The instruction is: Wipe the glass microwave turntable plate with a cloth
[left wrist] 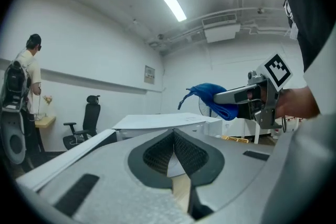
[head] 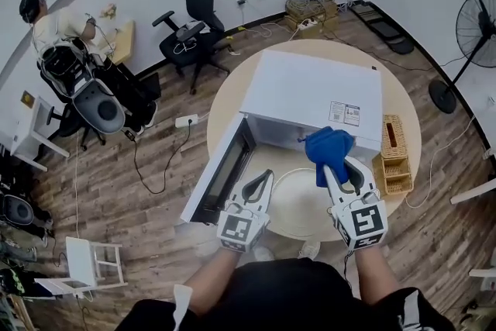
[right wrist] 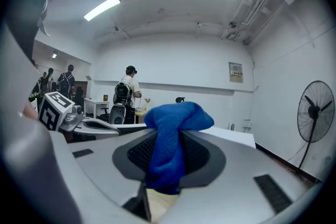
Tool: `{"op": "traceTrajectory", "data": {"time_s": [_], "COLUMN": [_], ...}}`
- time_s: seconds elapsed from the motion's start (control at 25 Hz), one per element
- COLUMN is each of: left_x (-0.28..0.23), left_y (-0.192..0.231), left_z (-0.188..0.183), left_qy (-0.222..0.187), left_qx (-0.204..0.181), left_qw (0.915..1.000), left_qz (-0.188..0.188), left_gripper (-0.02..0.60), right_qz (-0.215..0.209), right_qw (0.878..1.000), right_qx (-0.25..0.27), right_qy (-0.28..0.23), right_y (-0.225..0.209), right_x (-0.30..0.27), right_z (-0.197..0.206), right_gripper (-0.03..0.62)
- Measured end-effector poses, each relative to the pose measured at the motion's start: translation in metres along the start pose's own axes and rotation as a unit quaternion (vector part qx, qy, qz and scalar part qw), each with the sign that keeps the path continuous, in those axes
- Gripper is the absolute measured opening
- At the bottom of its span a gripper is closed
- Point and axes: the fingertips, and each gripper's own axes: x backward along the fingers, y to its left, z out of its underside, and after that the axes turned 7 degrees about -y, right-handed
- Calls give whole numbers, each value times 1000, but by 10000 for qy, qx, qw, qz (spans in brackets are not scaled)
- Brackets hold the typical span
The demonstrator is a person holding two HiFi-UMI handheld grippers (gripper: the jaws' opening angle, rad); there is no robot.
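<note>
The glass turntable plate (head: 298,205) lies flat at the near edge of the round table (head: 403,112), just in front of the open microwave (head: 310,89) and between the two grippers. The right gripper (head: 335,167) is clamped on a bunched blue cloth (head: 327,145), held above the plate's far right rim, so I'd say the plate lies down and slightly left of those jaws. The left gripper (head: 267,176) hovers at the plate's left edge, its jaws together on nothing.

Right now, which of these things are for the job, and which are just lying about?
For the job: cloth, held in the right gripper; plate; left gripper, shut and empty; microwave, door open.

Lying about: basket; fan; chair.
</note>
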Motion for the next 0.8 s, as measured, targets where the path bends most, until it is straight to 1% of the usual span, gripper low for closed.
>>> {"op": "traceTrajectory", "data": {"time_s": [0.16, 0.28, 0.4, 0.6, 0.8], "left_x": [3, 3, 3, 5, 7], "left_y": [15, 16, 9, 4, 7], "left_z": [-26, -41, -51, -61, -69], "left_qy": [-227, -354, -447, -548, -638], "left_qx": [-178, -237, -187, -207, -128], "left_qw": [9996, 9991, 9988, 9982, 9979], "left_qz": [-36, -11, 57, 112, 9], "left_gripper": [6, 6, 6, 6, 6], "right_qz": [-31, 52, 139, 189, 195], "right_qw": [9995, 9987, 9979, 9967, 9964], "right_qx": [161, 298, 399, 449, 489], "right_qy": [-279, -417, -494, -651, -671], "right_y": [0, -2, -3, -1, 0], "right_x": [2, 5, 8, 13, 13], "right_z": [-25, -36, -42, -52, -55], "right_gripper": [107, 97, 92, 92, 92]}}
